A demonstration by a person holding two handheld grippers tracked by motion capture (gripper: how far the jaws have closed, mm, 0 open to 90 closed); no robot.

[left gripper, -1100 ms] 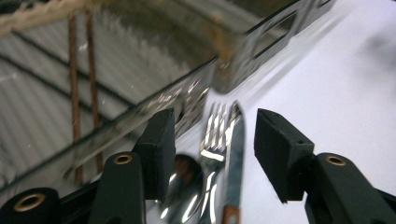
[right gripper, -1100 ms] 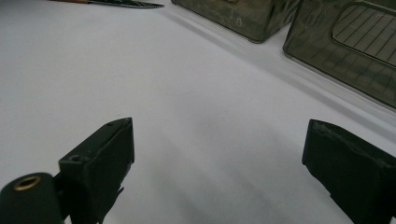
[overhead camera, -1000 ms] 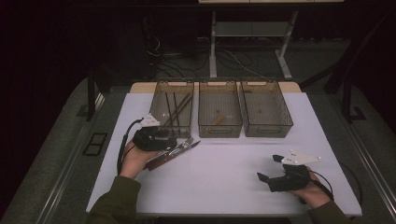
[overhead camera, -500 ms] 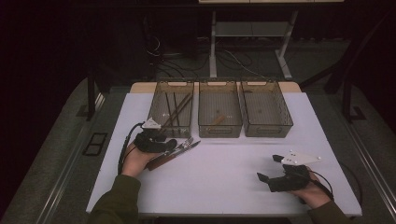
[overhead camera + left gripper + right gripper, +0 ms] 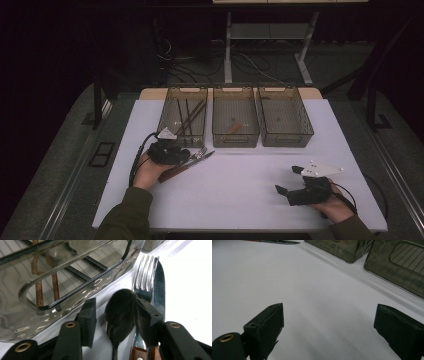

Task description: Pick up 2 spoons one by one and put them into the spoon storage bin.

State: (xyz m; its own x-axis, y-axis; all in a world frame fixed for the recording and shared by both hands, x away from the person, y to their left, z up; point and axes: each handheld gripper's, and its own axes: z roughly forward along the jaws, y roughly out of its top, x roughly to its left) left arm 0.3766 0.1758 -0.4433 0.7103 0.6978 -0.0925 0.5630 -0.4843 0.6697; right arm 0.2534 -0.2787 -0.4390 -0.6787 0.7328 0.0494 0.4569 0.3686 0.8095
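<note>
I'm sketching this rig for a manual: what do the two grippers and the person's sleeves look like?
Both are black. The left gripper trails a black cable and carries a grey three-cornered plate; the right gripper has a paler plate. The blocky jaws turn on brass-coloured rivets. The sleeves are dark olive green.

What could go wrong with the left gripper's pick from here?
The left gripper straddles the spoon, but the fork and knife lie tight against it; the right pad may catch the fork and drag both. The bin stands close beside the other pad, so a sideways slip could nudge it.
</note>
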